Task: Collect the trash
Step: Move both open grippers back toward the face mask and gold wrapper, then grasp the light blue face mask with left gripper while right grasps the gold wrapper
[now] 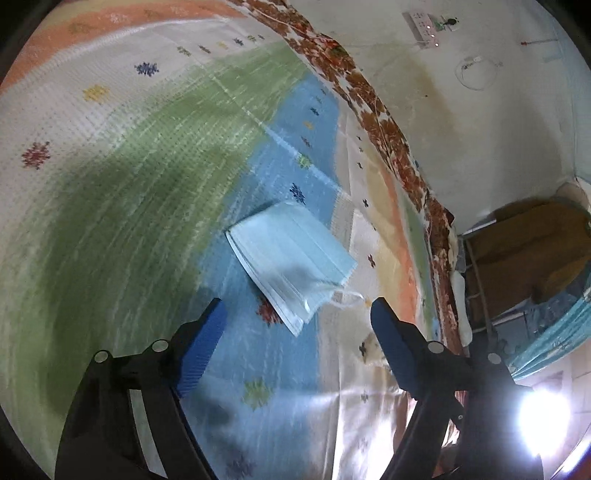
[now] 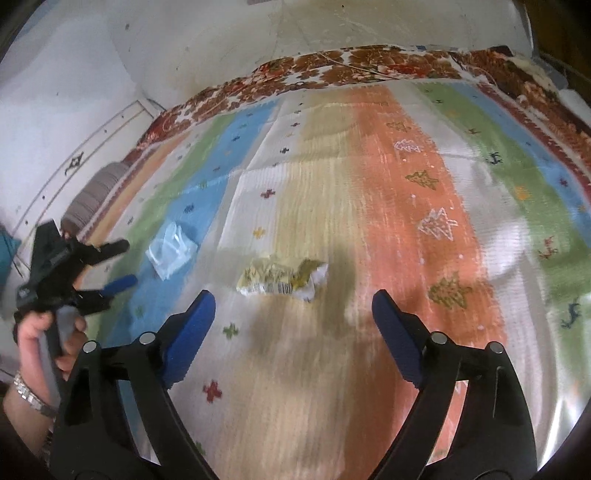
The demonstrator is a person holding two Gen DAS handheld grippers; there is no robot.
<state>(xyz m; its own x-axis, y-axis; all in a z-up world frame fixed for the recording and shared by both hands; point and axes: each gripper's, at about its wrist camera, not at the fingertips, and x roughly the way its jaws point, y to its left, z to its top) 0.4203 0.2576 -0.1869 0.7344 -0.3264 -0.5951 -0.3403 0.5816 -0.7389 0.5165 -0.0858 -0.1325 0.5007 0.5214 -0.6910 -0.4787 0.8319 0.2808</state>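
A light blue face mask (image 1: 291, 258) lies flat on the striped mat, just ahead of my left gripper (image 1: 295, 310), which is open and empty above it. The mask also shows in the right wrist view (image 2: 170, 249) at the left. A crumpled yellow and white wrapper (image 2: 282, 278) lies on the beige stripe just ahead of my right gripper (image 2: 293, 299), which is open and empty. The left gripper (image 2: 120, 264) shows in the right wrist view, held in a hand near the mask.
The striped plastic mat (image 2: 369, 184) covers the floor over a brown floral rug (image 2: 332, 70) along the wall. A grey bolster (image 2: 92, 199) lies at the far left. A power strip (image 1: 421, 26) hangs on the wall. A wooden shelf unit (image 1: 524, 258) stands at right.
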